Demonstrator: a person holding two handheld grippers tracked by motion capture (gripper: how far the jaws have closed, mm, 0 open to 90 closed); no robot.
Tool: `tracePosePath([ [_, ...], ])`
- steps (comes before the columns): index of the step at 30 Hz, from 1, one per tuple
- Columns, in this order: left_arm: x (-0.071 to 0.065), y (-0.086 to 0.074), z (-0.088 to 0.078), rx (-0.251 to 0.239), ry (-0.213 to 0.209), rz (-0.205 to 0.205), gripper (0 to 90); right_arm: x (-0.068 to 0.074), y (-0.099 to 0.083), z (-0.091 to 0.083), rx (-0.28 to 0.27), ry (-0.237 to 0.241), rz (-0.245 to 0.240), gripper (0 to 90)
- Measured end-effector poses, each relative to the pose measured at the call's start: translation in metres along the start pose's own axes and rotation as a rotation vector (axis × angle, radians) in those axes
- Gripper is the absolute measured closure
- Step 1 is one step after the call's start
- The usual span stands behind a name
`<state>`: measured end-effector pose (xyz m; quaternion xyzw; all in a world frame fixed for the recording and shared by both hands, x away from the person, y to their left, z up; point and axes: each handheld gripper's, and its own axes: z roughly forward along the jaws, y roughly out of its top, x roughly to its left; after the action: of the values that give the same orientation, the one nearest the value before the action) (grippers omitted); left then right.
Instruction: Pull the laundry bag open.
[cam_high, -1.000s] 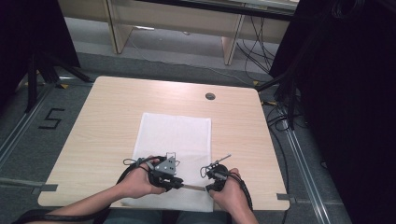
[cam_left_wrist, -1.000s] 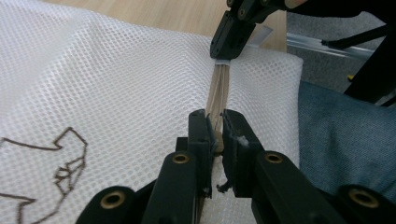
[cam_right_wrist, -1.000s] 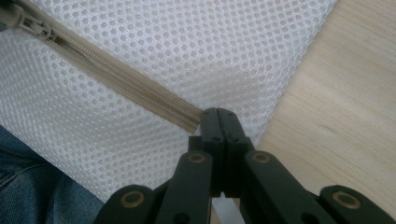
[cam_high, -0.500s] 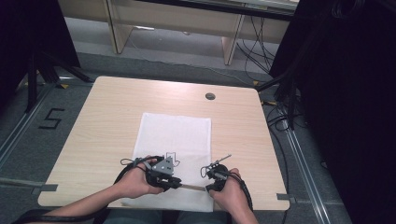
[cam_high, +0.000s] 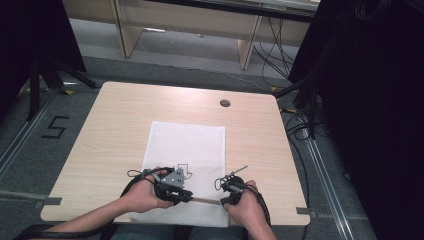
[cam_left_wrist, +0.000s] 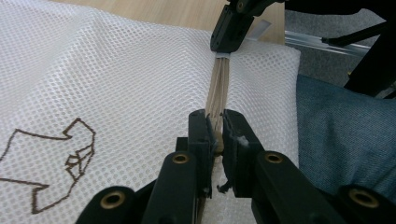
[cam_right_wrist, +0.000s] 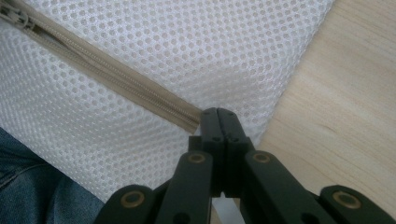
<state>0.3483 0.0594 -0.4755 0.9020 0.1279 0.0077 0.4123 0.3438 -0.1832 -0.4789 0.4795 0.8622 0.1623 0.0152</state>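
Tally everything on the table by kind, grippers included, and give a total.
White mesh laundry bag with a beige zipper and brown embroidered outline: 1
Black two-jaw grippers, left gripper and right gripper, both shut on the zipper: 2
Light wooden table with a round dark cable port: 1
Total: 4

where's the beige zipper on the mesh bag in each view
High view: zipper is a short tan line low centre, between the two grippers.
Left gripper view: centre, running up from the near jaws to the far gripper.
Right gripper view: diagonal from top left to the jaw tips.
Shared landmark: white mesh bag.
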Motion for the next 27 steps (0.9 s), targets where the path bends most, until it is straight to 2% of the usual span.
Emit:
tracePosePath([
  [3,0.0002,-0.0011,-0.0008,-0.005,-0.005,-0.011,81.9,0.0006,0.0000,-0.0001,0.001,-0.003,0.004,90.0],
  [4,0.0002,-0.0013,-0.0012,0.003,0.003,0.002,81.9,0.0012,0.0000,-0.0001,-0.003,-0.008,0.008,90.0],
  [5,0.0009,-0.0015,-0.0018,0.001,0.000,-0.003,81.9,0.0036,-0.0002,-0.0007,0.009,0.002,0.038,90.0],
  [6,0.0009,-0.0017,-0.0019,-0.005,-0.004,-0.006,81.8,0.0031,0.0003,0.0005,0.003,-0.011,0.026,90.0],
  [8,0.0006,-0.0020,-0.0015,-0.006,-0.006,-0.006,81.9,0.0038,0.0003,0.0004,0.009,-0.010,0.037,90.0],
  [10,0.0009,-0.0020,-0.0019,-0.004,-0.004,-0.002,81.9,0.0031,0.0002,0.0001,0.004,-0.013,0.025,90.0],
  [12,0.0008,-0.0024,-0.0014,-0.008,-0.007,-0.003,81.9,0.0041,0.0000,-0.0004,0.015,-0.002,0.040,90.0],
  [13,0.0003,-0.0024,-0.0019,-0.006,-0.006,-0.004,81.9,0.0009,-0.0001,0.0000,0.000,-0.007,0.003,90.0],
  [14,0.0004,-0.0025,-0.0021,-0.004,-0.009,-0.003,81.9,0.0017,0.0003,0.0004,0.008,-0.013,0.017,90.0],
  [19,0.0001,-0.0027,-0.0026,0.002,-0.003,0.003,81.9,0.0021,-0.0003,-0.0005,0.004,-0.010,0.016,90.0],
  [21,0.0001,-0.0033,-0.0037,-0.007,-0.004,-0.008,81.9,0.0004,-0.0001,0.0002,-0.004,-0.005,-0.006,90.0],
  [22,0.0010,-0.0037,-0.0051,-0.004,0.000,0.001,81.9,0.0007,-0.0001,0.0001,-0.002,-0.006,-0.003,90.0],
  [23,0.0013,-0.0041,-0.0054,-0.008,-0.004,-0.009,81.9,0.0023,-0.0003,-0.0006,0.005,-0.010,0.019,90.0],
  [24,0.0019,-0.0046,-0.0067,-0.005,0.003,-0.004,81.9,0.0016,-0.0001,-0.0001,-0.003,-0.011,0.004,90.0],
  [25,0.0019,-0.0051,-0.0069,-0.009,-0.001,-0.013,81.9,0.0028,-0.0001,-0.0007,0.010,-0.015,0.024,90.0],
  [27,0.0020,-0.0062,-0.0075,-0.011,-0.003,-0.019,81.9,0.0026,-0.0001,-0.0005,0.007,-0.015,0.019,90.0],
])
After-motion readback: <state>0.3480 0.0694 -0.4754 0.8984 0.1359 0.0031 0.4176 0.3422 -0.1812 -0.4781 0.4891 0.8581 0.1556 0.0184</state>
